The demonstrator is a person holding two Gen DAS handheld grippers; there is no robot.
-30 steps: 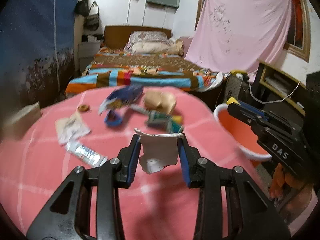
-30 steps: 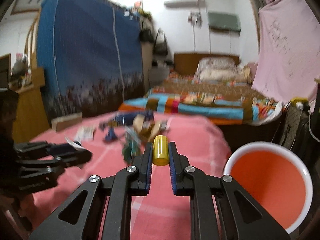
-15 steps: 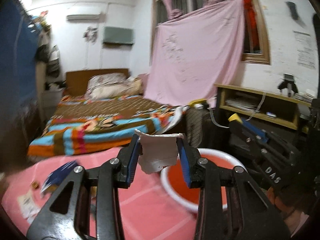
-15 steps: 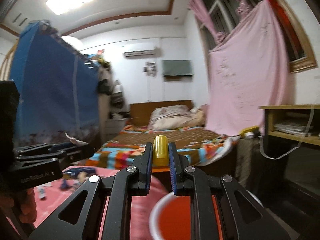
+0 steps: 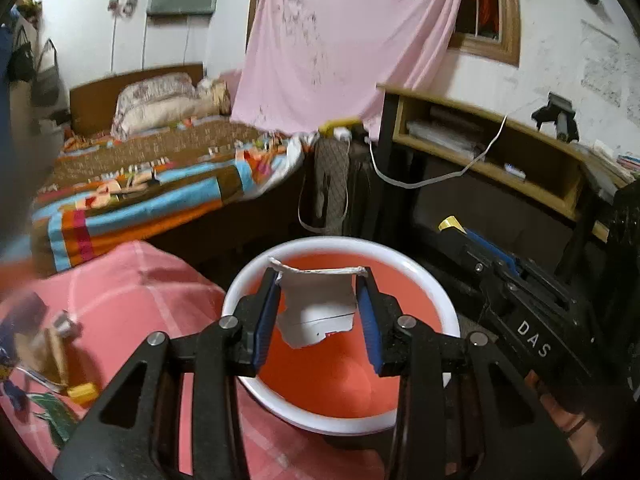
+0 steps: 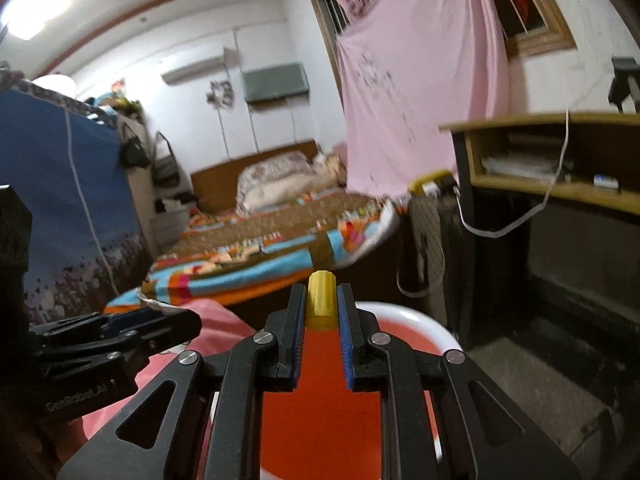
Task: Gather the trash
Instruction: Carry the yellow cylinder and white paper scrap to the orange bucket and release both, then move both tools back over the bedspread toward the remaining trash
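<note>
- A bedroom: a tabletop [image 5: 132, 292] under a pink checked cloth lies near left, with a red basin [image 5: 340, 380] with a white rim just beside its right edge.
- The left hand-held gripper [image 5: 318, 312] is clamped on a torn white paper scrap [image 5: 316, 304], held above the basin.
- The right hand-held gripper [image 6: 322, 320] pinches a small yellow cap [image 6: 321, 300] between its blue pads, also over the basin [image 6: 320, 412].
- In the left wrist view the right hand-held gripper [image 5: 460, 228] shows at right, beside the basin.
- Blurred wrappers [image 5: 36, 360] and a yellow piece [image 5: 82, 394] lie on the tabletop at near left.
- Farther off stands a bed [image 5: 160, 176] with a striped blanket; a wooden shelf [image 5: 500, 148] is at right.
- A pink sheet [image 5: 340, 40] hangs over the far window.
</note>
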